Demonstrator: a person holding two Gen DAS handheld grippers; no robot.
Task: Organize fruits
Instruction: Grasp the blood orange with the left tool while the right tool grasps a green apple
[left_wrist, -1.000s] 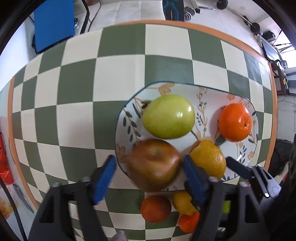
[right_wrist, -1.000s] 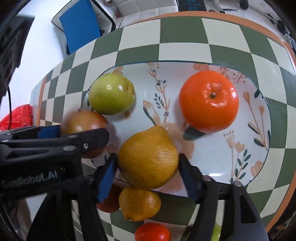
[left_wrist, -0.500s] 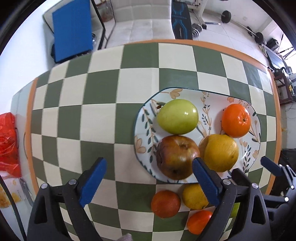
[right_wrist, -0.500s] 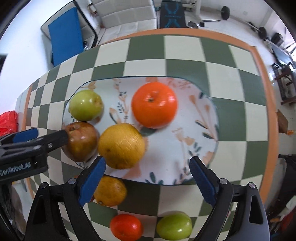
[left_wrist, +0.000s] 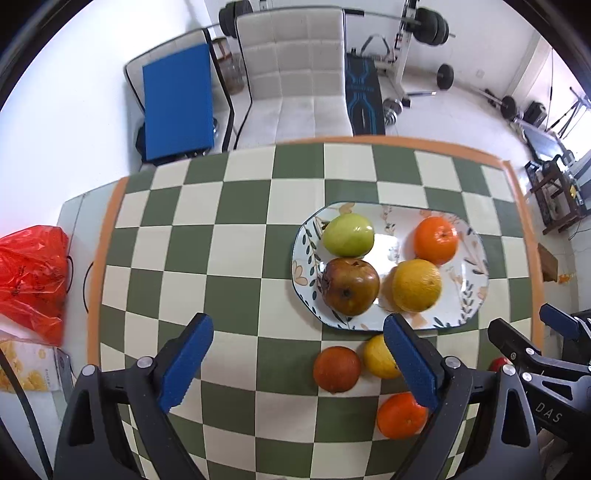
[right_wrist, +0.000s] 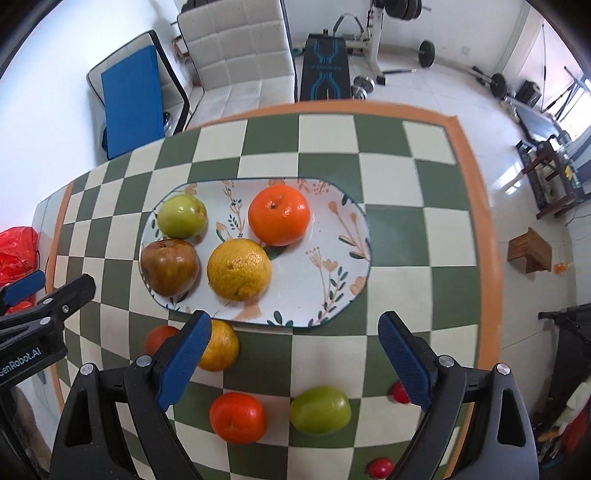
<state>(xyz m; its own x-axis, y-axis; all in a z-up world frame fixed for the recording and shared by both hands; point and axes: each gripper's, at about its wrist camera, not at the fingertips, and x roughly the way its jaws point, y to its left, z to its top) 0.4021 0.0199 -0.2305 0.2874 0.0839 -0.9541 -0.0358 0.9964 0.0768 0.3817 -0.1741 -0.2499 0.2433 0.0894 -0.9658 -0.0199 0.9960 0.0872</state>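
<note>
Both grippers wide, empty, above the checkered table.
Left gripper and right gripper (jaws just opened); brown apple and yellow citrus rest on the floral plate near the table's right edge.

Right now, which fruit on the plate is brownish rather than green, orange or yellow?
The brown apple at the plate's near-left corner, beside the yellow citrus.

A home room, half dining spot, half gym.
I worked above a checkered table; behind it stood a white sofa, a weight bench and barbells.
</note>
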